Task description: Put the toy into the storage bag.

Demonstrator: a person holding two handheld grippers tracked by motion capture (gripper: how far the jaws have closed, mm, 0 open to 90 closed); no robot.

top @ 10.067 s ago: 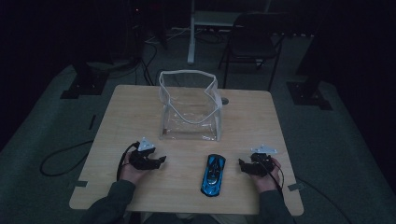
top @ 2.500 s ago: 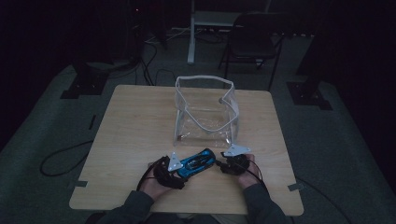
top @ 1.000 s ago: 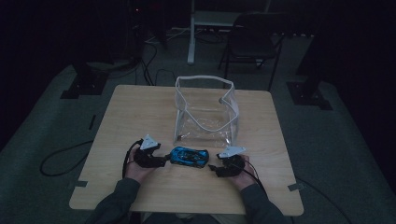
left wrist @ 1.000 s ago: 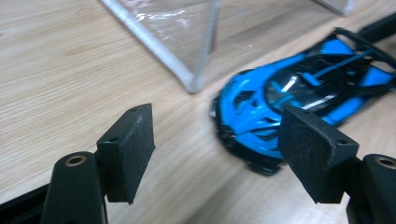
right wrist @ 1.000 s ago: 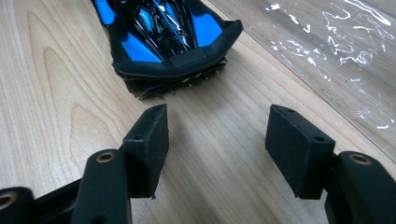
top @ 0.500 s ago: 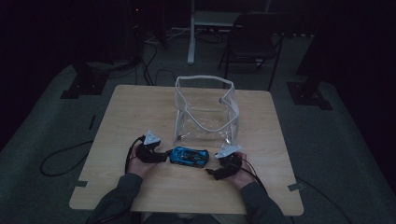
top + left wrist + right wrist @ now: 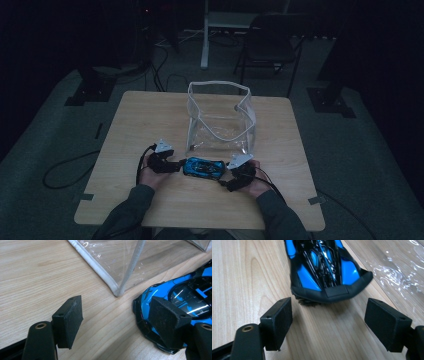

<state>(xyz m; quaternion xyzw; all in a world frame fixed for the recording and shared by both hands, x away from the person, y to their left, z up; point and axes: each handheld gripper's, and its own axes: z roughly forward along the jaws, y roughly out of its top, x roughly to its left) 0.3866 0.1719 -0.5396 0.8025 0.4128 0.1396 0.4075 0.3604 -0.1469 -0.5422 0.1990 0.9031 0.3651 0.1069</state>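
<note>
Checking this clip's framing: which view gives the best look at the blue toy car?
The right gripper view: the blue toy car lies end-on, close and sharp, just beyond the open right gripper. The left gripper view catches one end of it, partly behind a gripper pad. The high view shows the whole car, small and dim, in front of the clear bag.

A darkened lab or recording studio: a lone light-wood bench (image 7: 150, 115) stands on grey carpet (image 7: 60, 145), ringed by black surroundings. Heavy stand bases (image 7: 87, 92) flank the bench, cables (image 7: 65, 167) snake across the floor, and an empty black chair (image 7: 272, 42) waits behind beside a pale post (image 7: 204, 35). Tape marks (image 7: 315, 200) dot the bench edge.
</note>
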